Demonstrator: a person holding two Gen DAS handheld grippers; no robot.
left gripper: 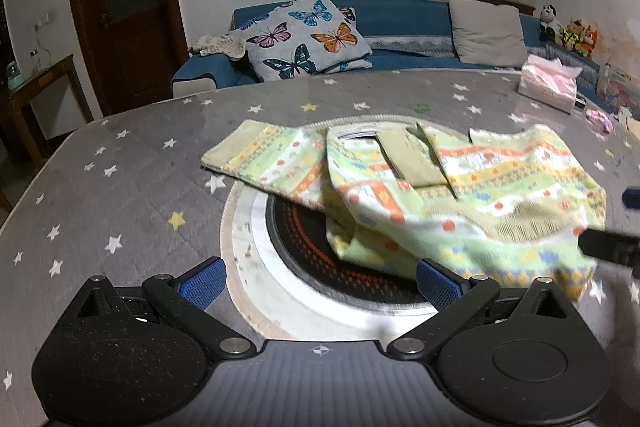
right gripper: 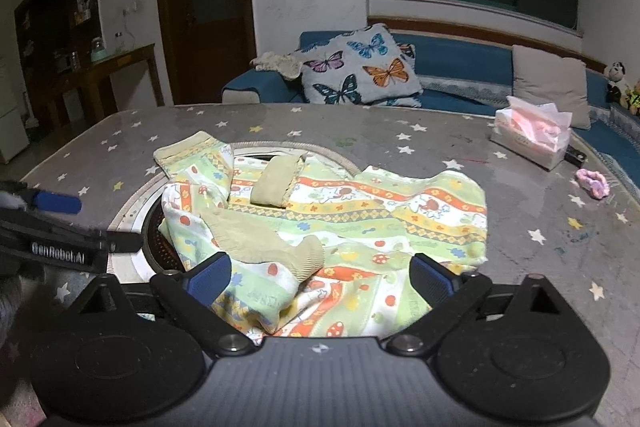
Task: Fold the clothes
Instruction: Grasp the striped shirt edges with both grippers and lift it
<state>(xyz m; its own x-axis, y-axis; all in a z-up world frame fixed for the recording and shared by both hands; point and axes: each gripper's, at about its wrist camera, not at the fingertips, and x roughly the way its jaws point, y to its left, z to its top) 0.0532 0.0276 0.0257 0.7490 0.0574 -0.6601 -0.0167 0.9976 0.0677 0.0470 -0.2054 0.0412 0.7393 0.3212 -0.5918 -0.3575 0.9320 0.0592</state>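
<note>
Garment (right gripper: 340,211) rumpled on table (right gripper: 520,227) — both grippers spread.

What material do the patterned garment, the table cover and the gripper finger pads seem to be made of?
Garment: soft knit cotton, probably; matte, limp folds, ribbed cuffs.
Table cover: quilted fabric under a glossy layer, perhaps clear plastic; it shows reflections.
Finger pads: blue, finely textured, likely rubber.

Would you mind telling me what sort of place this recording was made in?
Most likely a home living room: a blue sofa with a butterfly cushion behind the table, a tissue box, and plush toys at the sofa's end.
</note>
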